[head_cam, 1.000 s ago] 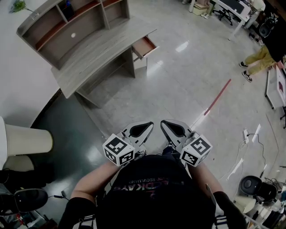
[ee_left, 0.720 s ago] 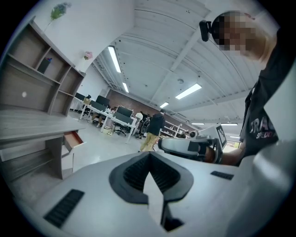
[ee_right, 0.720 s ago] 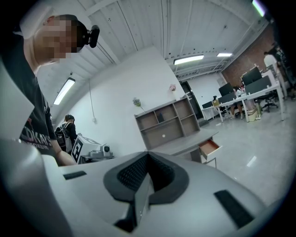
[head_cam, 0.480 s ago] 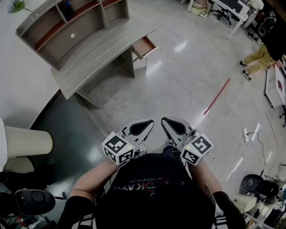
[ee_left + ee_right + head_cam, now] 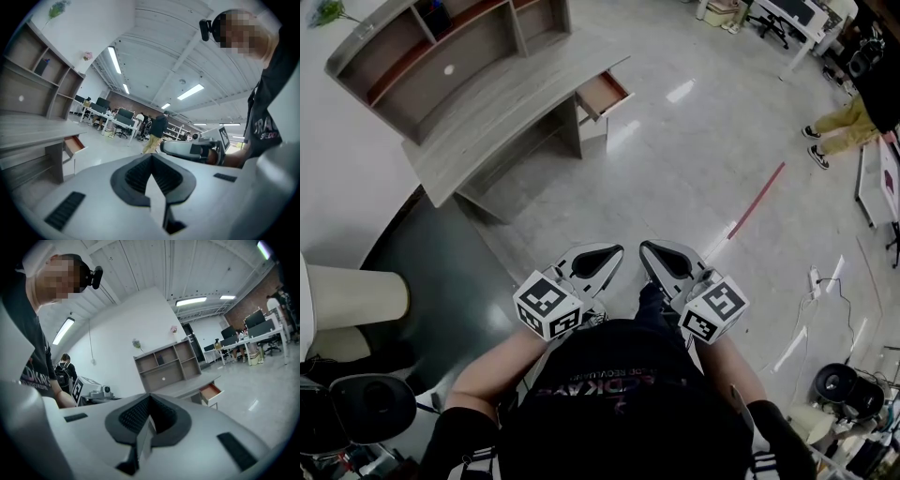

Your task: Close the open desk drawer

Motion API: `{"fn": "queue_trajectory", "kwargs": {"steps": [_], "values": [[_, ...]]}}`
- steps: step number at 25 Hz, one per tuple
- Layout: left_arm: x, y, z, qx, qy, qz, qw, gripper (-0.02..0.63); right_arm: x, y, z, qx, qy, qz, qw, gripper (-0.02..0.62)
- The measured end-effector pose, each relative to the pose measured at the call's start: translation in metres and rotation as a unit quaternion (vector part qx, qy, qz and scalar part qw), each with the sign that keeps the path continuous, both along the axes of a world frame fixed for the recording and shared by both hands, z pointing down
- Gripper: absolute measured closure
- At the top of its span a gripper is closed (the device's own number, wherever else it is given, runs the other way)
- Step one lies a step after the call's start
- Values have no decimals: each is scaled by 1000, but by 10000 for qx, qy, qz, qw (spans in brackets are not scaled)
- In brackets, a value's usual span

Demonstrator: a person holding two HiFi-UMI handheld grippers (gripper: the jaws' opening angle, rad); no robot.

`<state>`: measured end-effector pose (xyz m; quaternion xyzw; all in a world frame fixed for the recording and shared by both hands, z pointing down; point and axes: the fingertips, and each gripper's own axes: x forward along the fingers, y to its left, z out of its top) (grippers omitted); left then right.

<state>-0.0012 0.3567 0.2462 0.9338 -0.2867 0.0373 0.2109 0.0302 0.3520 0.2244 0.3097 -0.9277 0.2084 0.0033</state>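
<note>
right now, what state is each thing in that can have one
drawer: open, pulled out of the desk, nothing touching it
left tongs: shut, empty
right tongs: shut, empty
lights: on

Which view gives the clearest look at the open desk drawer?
The head view: the drawer is seen from above, pulled out of the desk, with its inside visible. The left gripper view and the right gripper view show it only small, distant and side-on.
</note>
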Motion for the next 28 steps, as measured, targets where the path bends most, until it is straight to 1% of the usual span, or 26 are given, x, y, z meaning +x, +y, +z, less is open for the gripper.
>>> {"fn": "queue_trajectory", "kwargs": {"steps": [5,10,13,20,28], "values": [[1,-34,8,-61,-49,-226,9997,595,3,-35,3,7,-109,-162,9998,578],[20,-78,11,-16,-137,-533,9985,595,25,-81,11,-49,-145,-428,9990,578],[28,-104,12,44,-252,-701,9972,595,32,-113,13,-36,-156,-640,9978,578],[49,-166,12,68,-338,-1206,9921,595,52,-179,11,20,-223,-1078,9939,578],[68,-230,34,2,-403,-1654,9854,595,72,-247,32,-34,-256,-1450,9891,578]]}}
